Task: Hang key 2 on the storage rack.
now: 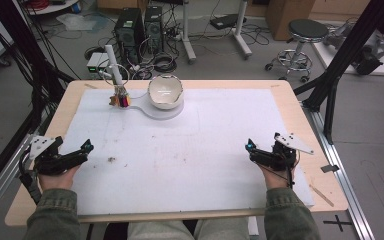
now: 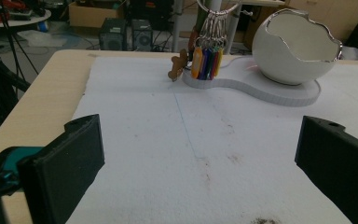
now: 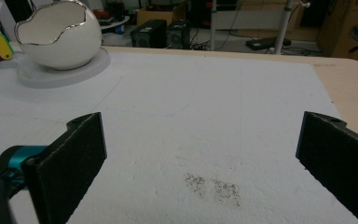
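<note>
A person sits at a wooden table [image 1: 55, 130] covered by a white foam mat [image 1: 195, 150], holding one gripper in each hand near the table's front edge.

The left gripper [image 1: 82, 150] rests at the mat's left edge. Its jaws stand wide apart and hold nothing. A bunch of coloured key tags [image 1: 121, 100] lies ahead of it at the far side of the mat, a little to its right. The tags hang downward, long axis upright, from a metal ring on a small white stand. In the left gripper view the tags [image 2: 207, 63] appear yellow, blue, purple and red, with a small brown figure beside them.

Just right of the tags, a white eggshell-shaped bowl [image 1: 165, 91] with a jagged silver rim sits on the same pale base.

The right gripper [image 1: 252, 149], also wide open and empty, lies well apart from the tags. The left gripper is judged nearer to them.
</note>
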A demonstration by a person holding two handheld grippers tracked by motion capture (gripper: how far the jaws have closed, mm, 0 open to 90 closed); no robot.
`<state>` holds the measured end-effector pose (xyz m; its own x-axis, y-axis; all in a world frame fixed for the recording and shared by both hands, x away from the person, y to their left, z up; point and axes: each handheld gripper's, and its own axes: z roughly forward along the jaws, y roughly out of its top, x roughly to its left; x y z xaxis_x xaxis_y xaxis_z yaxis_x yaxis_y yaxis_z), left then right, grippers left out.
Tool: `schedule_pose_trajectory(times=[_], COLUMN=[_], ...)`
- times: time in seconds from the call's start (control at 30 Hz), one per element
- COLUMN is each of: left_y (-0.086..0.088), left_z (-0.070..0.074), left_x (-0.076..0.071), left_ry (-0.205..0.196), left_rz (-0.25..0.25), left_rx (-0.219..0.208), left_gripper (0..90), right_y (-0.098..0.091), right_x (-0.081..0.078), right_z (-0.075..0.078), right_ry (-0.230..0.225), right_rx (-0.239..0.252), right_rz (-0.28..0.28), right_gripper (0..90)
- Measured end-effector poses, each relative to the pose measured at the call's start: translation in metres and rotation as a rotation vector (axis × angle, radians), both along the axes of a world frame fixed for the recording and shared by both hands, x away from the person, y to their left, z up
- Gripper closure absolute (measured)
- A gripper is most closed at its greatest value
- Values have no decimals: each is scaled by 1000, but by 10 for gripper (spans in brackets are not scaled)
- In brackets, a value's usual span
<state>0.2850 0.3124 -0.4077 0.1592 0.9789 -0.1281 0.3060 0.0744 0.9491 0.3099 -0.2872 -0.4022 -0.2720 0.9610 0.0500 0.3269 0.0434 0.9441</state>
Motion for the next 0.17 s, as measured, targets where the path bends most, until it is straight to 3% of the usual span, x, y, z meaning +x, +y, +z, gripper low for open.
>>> schedule_pose_trajectory(times=[0.17], left_y=[-1], left_z=[-1], left_x=[1], left_ry=[11], left_rz=[-6], left_rx=[1], left_gripper=[17], right_y=[-1], right_x=[-1], right_z=[0], right_ry=[-5], right_rx=[0], right_rz=[5], right_gripper=[7])
